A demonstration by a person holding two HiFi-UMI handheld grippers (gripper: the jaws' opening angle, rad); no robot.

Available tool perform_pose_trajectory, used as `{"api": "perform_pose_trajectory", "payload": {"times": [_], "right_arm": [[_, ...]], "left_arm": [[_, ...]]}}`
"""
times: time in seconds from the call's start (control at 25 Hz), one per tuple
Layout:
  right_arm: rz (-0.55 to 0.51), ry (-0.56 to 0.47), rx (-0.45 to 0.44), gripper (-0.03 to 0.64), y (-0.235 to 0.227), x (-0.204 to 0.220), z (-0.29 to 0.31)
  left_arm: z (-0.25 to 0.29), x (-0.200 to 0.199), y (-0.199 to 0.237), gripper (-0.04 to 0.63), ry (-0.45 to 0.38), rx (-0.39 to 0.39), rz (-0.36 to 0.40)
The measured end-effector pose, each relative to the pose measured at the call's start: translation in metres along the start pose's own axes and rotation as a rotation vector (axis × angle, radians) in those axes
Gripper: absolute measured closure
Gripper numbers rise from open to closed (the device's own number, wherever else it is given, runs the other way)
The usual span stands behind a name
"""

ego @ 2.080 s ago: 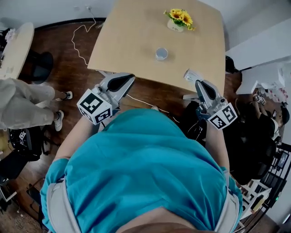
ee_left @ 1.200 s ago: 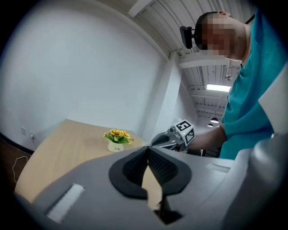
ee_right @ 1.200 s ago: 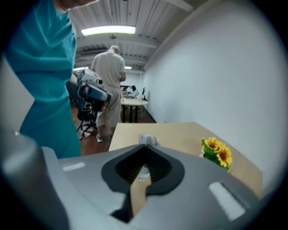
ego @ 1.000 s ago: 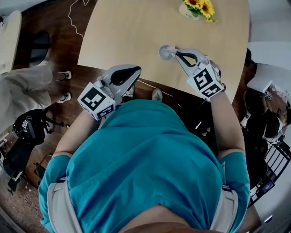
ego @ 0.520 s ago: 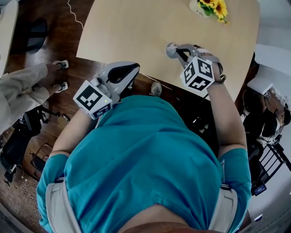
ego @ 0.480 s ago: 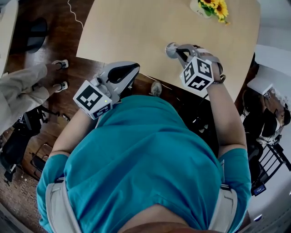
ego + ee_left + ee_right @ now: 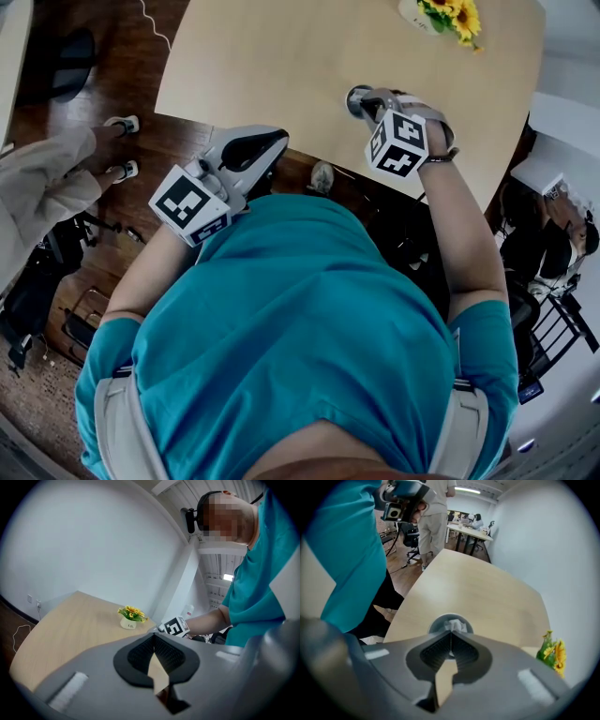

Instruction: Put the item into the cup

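- Since two seconds before, the right gripper point(image 7: 451, 632) had swung from the near edge of the table point(image 7: 281, 56) over to the cup point(image 7: 434, 626).
- Its jaws were pressed together at the tips and pinched a small white item point(image 7: 454, 624). The item looked like a crumpled bit of paper.
- That item hung right above the cup's open mouth. It did not look as if it was inside yet.
- The cup stood upright on the table, well apart from the pot of yellow flowers point(image 7: 448, 13).
- The left gripper point(image 7: 274, 142) had hardly moved. It hung by the near edge of the table, away from the cup. Its jaws were closed with nothing between them.
- So the carrying part looked done. What was left was likely to let go, so the item would drop in.
- The cup's mouth looked small, so the item could catch on the rim if it was not over the middle.
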State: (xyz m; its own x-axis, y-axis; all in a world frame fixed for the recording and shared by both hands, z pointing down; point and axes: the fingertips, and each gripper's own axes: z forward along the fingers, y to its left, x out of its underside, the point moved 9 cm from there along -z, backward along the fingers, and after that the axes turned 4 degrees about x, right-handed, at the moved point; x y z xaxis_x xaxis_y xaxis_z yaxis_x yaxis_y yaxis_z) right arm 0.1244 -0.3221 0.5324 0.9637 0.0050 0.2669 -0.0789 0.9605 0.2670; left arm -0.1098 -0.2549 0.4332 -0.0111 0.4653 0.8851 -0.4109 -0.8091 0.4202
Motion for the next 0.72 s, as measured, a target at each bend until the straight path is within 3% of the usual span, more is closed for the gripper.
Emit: {"api": "perform_pose_trajectory", "payload": {"times": [0.72], "right_arm": [[0.008,0.055,-0.102,0.611,-0.008,-0.003,0.028]], "left_arm": [[-0.014,0.008,0.009,0.591,-0.009,-0.025,-0.033]]}}
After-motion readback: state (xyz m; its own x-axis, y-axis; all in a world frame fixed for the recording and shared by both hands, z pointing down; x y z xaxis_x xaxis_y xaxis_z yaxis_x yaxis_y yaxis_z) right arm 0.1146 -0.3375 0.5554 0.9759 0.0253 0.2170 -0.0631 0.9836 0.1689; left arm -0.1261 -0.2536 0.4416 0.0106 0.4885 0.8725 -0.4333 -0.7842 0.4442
